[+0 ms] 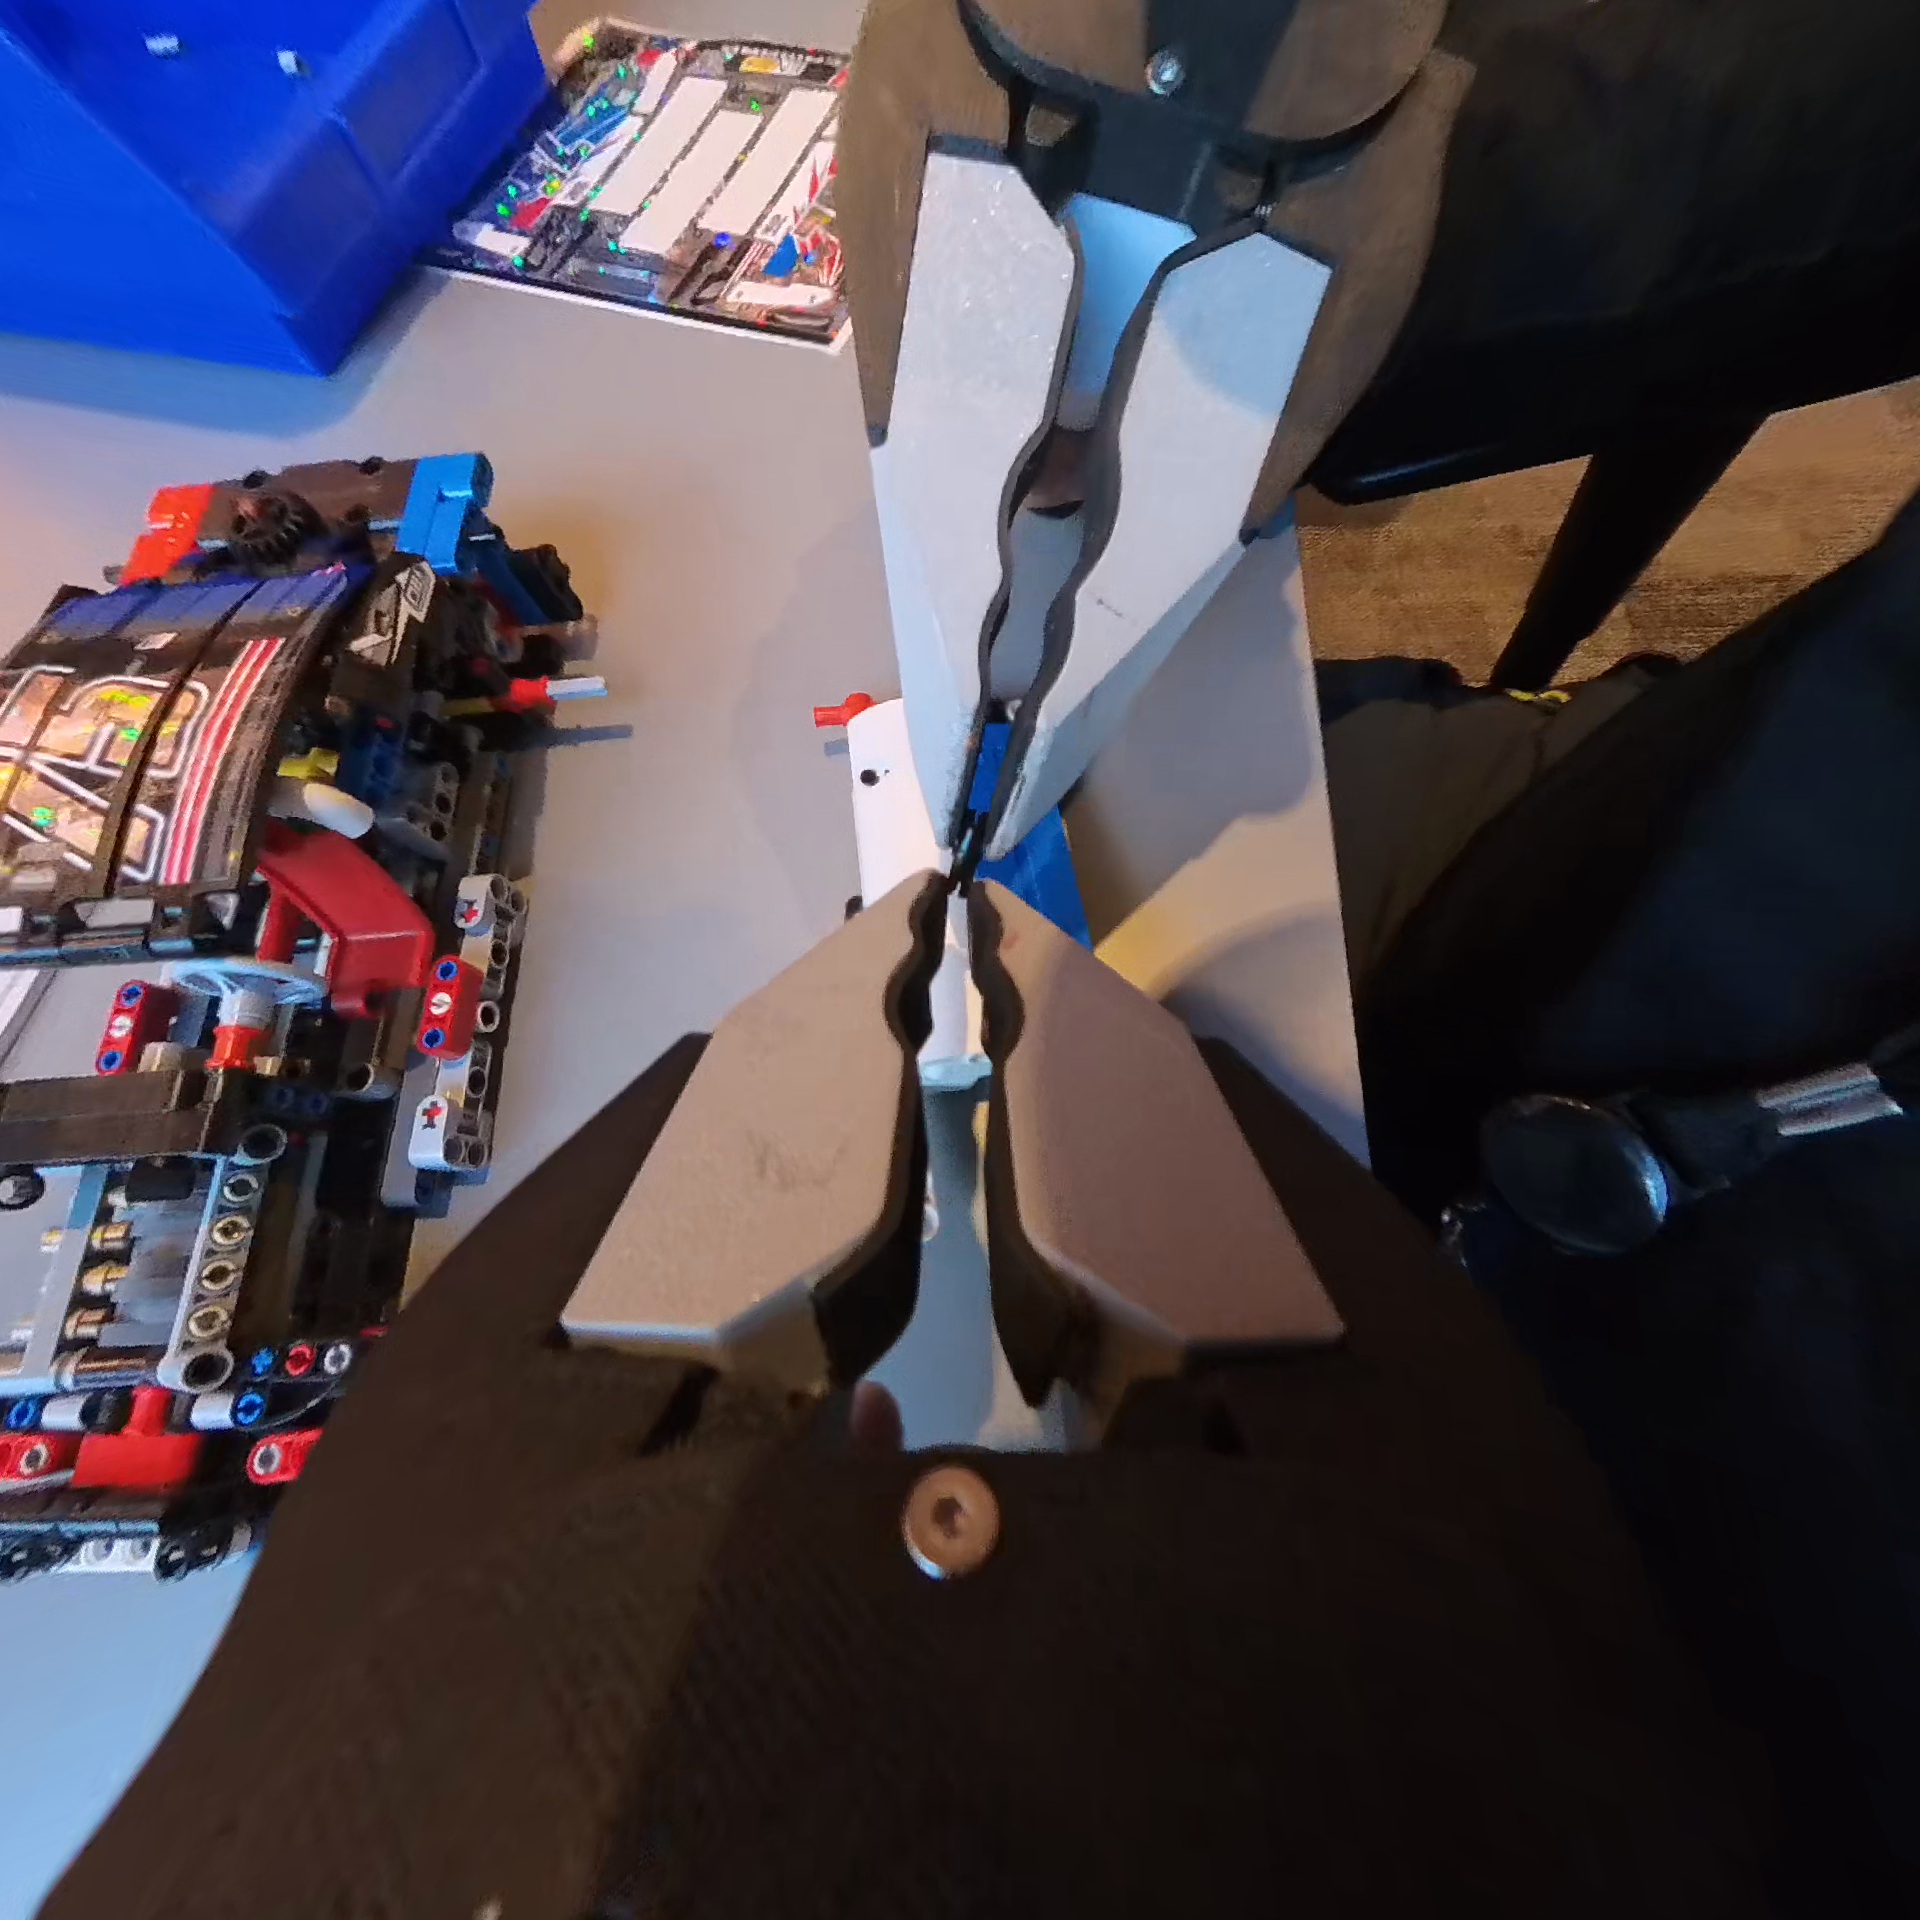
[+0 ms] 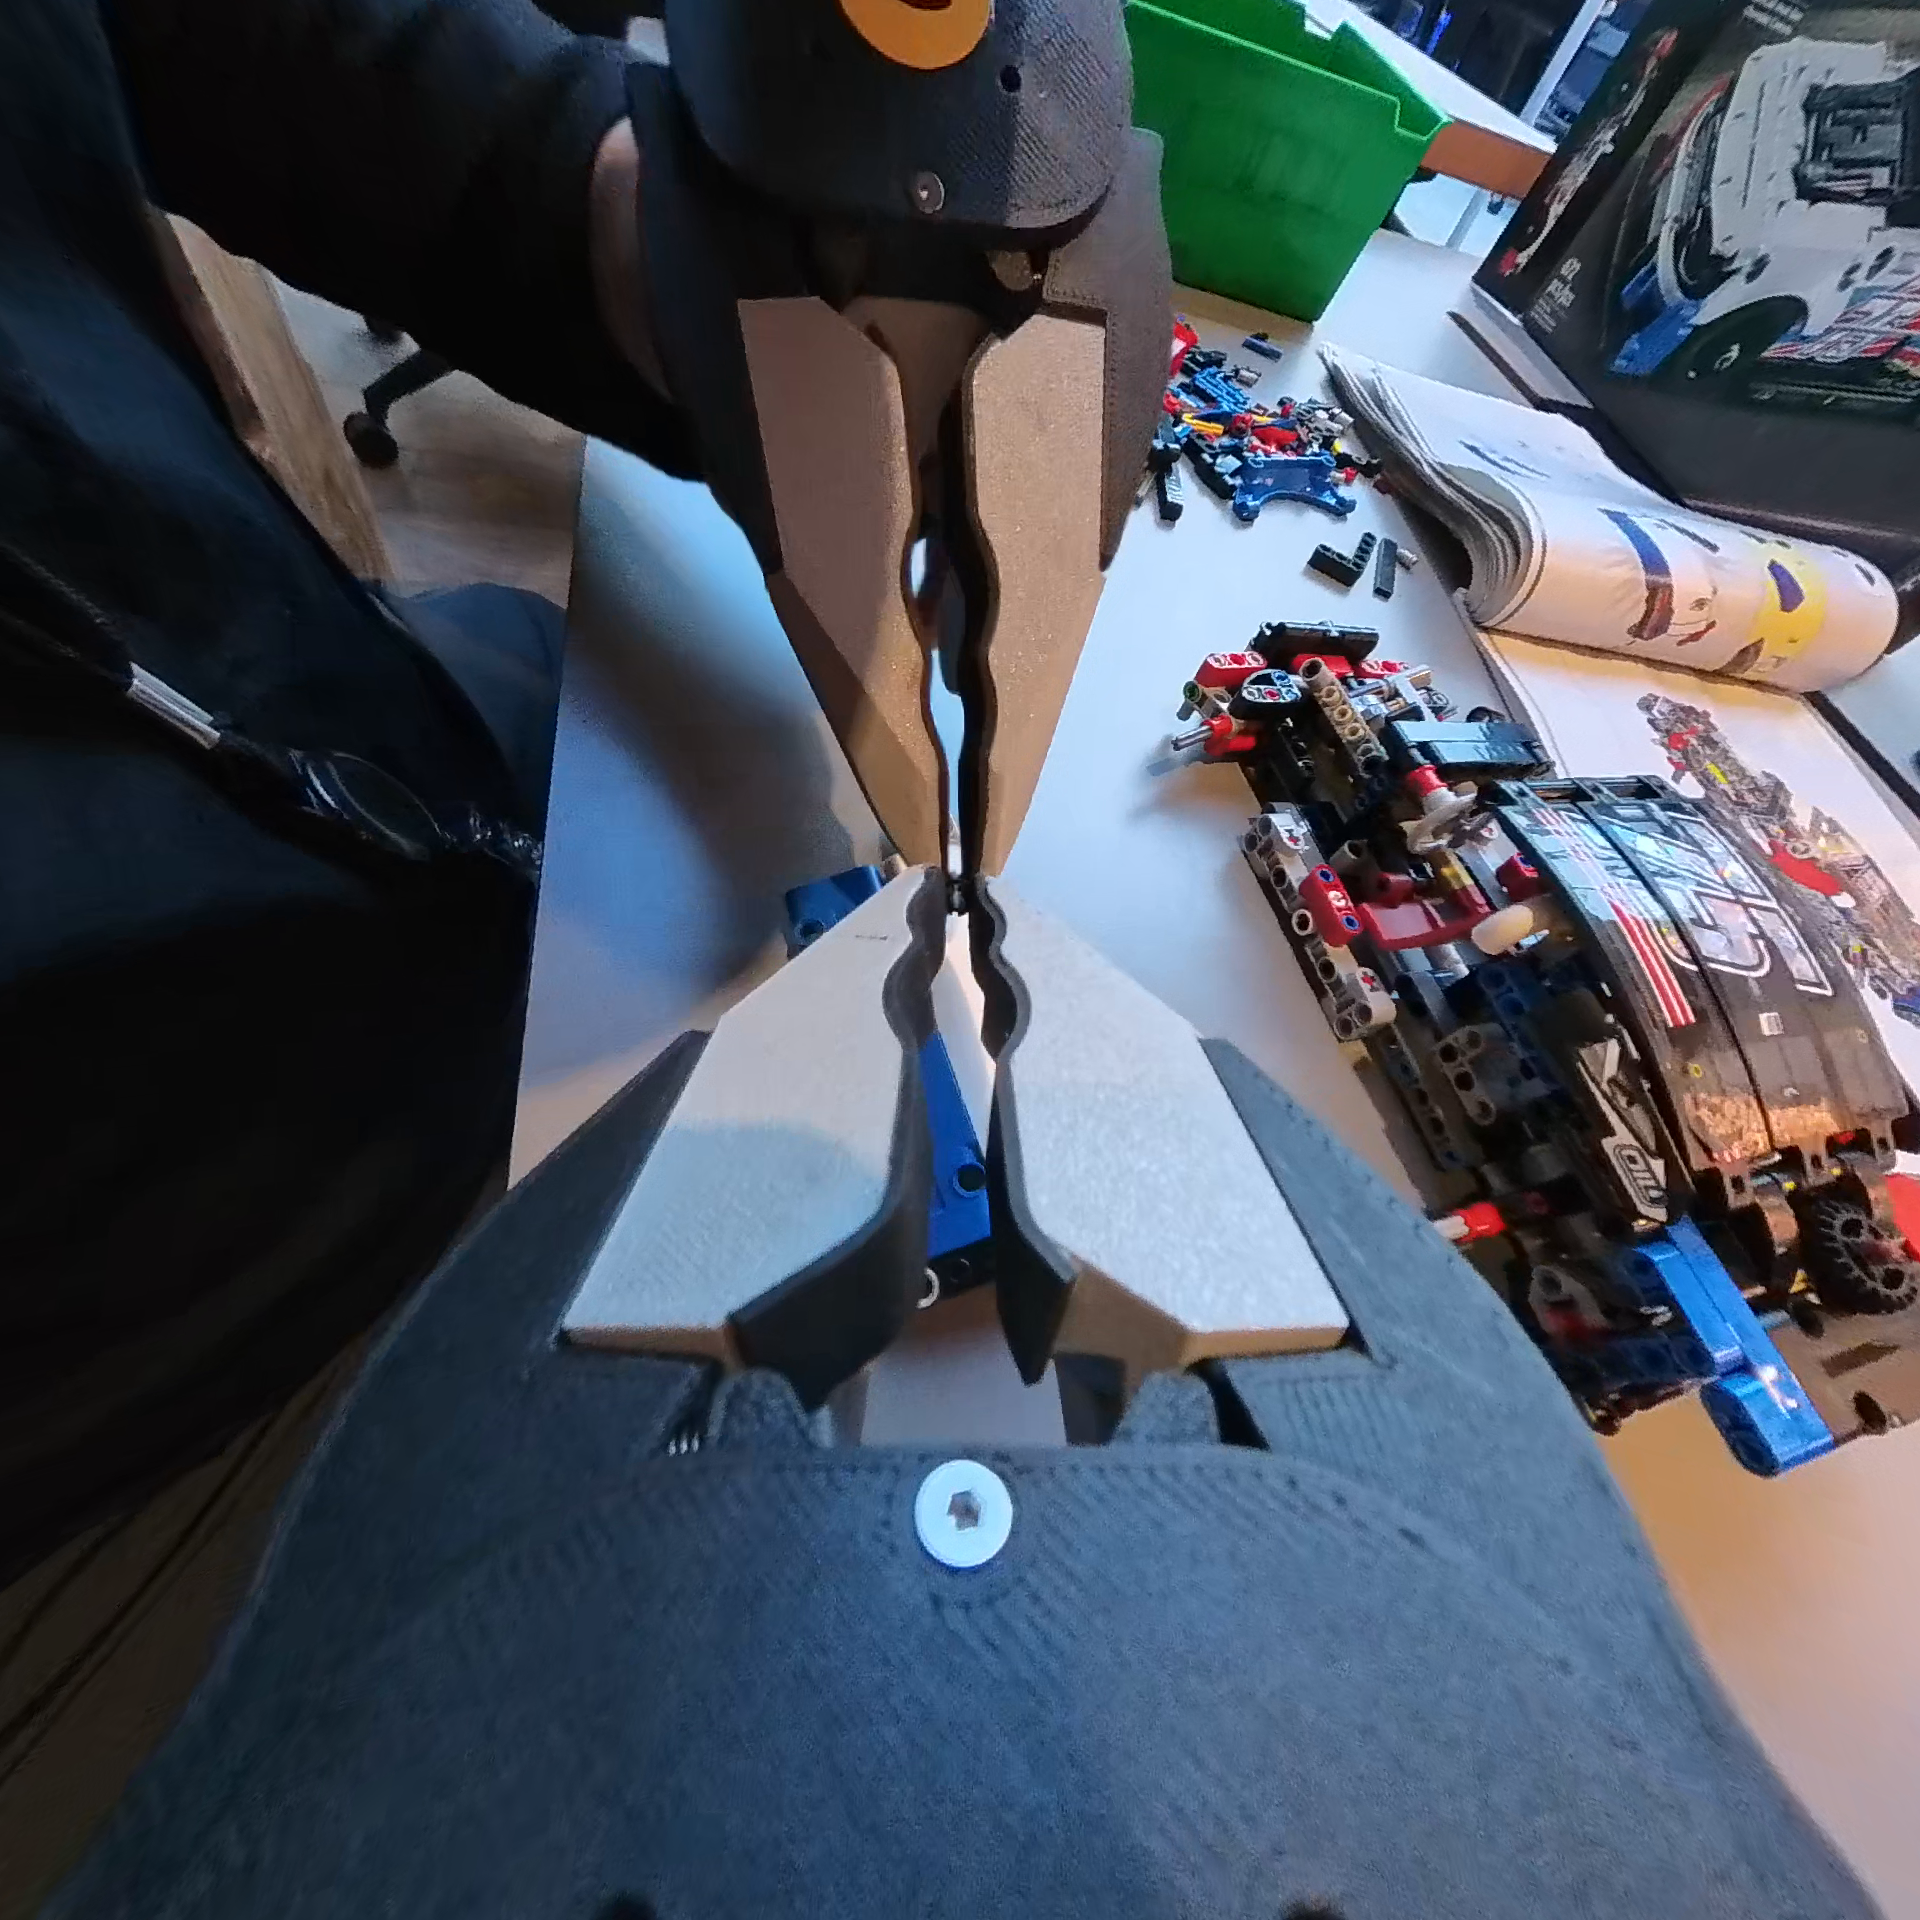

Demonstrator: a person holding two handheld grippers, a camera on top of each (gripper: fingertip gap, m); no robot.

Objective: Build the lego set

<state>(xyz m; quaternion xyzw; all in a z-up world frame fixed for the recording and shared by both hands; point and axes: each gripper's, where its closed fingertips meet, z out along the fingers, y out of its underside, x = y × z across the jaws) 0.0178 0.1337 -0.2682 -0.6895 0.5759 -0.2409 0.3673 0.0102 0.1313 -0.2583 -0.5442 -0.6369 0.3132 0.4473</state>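
The half-built black, red and blue lego car [image 1: 229, 935] lies on the white table [image 1: 665, 582]; it also shows in the right wrist view [image 2: 1558, 987]. My two grippers meet tip to tip near the table's edge. My left gripper [image 1: 956, 883] is shut, and a small black piece seems pinched at its tips. My right gripper [image 2: 961, 896] is shut on a blue beam [image 2: 948, 1132], which also shows between its fingers in the left wrist view [image 1: 987, 764]. A white part [image 1: 888, 810] with a red pin [image 1: 840, 713] sits just behind the tips; how it joins the beam is hidden.
A blue bin [image 1: 208, 177] and a sticker sheet [image 1: 675, 177] lie beyond the car. A green bin [image 2: 1268, 156], the set's box [image 2: 1714, 208], an open instruction booklet [image 2: 1558, 540] and several loose pieces [image 2: 1247, 426] sit at the far side. A person's dark clothing [image 2: 208, 727] is beside the table edge.
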